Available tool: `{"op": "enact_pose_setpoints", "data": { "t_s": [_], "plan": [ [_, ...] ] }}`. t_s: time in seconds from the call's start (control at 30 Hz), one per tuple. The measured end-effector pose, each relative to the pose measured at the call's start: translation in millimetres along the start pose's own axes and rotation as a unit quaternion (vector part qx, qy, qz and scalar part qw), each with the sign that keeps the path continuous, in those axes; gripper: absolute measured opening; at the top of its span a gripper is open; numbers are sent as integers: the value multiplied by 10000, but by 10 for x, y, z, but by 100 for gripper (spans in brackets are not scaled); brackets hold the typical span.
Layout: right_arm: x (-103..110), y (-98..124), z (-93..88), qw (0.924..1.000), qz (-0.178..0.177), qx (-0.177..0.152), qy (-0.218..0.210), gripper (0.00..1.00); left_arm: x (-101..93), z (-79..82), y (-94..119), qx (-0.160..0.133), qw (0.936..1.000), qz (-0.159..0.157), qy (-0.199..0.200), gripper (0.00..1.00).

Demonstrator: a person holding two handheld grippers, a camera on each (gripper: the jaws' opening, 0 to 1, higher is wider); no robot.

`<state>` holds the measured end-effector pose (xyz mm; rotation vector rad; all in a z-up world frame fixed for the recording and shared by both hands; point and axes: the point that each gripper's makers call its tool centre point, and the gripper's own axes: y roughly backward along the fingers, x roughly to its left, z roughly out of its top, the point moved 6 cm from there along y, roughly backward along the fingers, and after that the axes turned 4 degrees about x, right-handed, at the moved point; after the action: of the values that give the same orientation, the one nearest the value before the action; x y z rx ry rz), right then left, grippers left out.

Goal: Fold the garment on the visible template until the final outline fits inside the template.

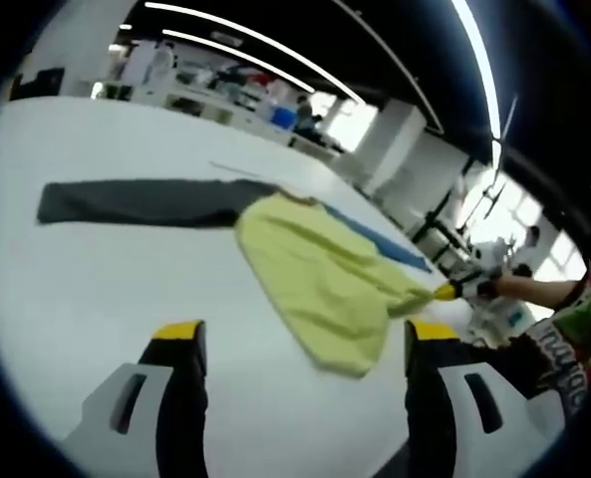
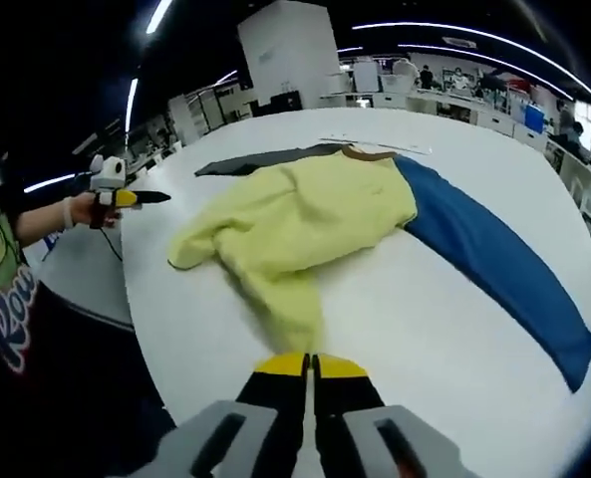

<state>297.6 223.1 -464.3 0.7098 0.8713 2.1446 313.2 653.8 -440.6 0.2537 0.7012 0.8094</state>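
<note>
a big open-plan lab or workshop hall. long strip lights (image 1: 245, 45) run across a dark ceiling above a large white table (image 2: 454, 329). beyond the table's far edge stand rows of cluttered workbenches (image 2: 444, 98) with people at them, a thick white pillar (image 2: 290, 50), and bright windows (image 1: 504, 199) off to one side.

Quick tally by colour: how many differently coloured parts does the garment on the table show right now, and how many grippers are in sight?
Yellow body of the garment: 1
Blue sleeve: 1
Dark grey sleeve: 1
Grippers: 2, the left gripper open above the white table, the right gripper shut on the yellow cloth
Total: 5
</note>
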Motion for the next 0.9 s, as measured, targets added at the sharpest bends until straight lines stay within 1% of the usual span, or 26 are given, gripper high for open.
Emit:
{"op": "enact_pose_setpoints", "data": {
  "t_s": [0.23,0.3,0.4,0.5,0.63,0.73,0.9],
  "plan": [
    [33,133,-125,9993,-101,-143,-334,0,-37,-43,-85,162,9997,-103,-118,76],
    [28,176,-156,9990,-126,-164,-404,0,-49,-59,-96,222,9995,-118,-176,75],
    [-3,241,-187,9983,-187,-172,-529,0,-72,-72,-102,253,9994,-168,-157,74],
    [-39,292,-183,9971,-198,-251,-689,0,-82,-90,-114,295,9993,-173,-162,71],
    [-117,315,-170,9964,-246,-221,-782,0,-121,-126,-129,380,9989,-212,-175,70],
    [-139,318,-151,9959,-305,-218,-825,0,-174,-160,-137,470,9983,-248,-219,69],
    [-160,294,-151,9947,-351,-190,-948,0,-273,-276,-170,732,9964,-346,-267,62]
  ]
}}
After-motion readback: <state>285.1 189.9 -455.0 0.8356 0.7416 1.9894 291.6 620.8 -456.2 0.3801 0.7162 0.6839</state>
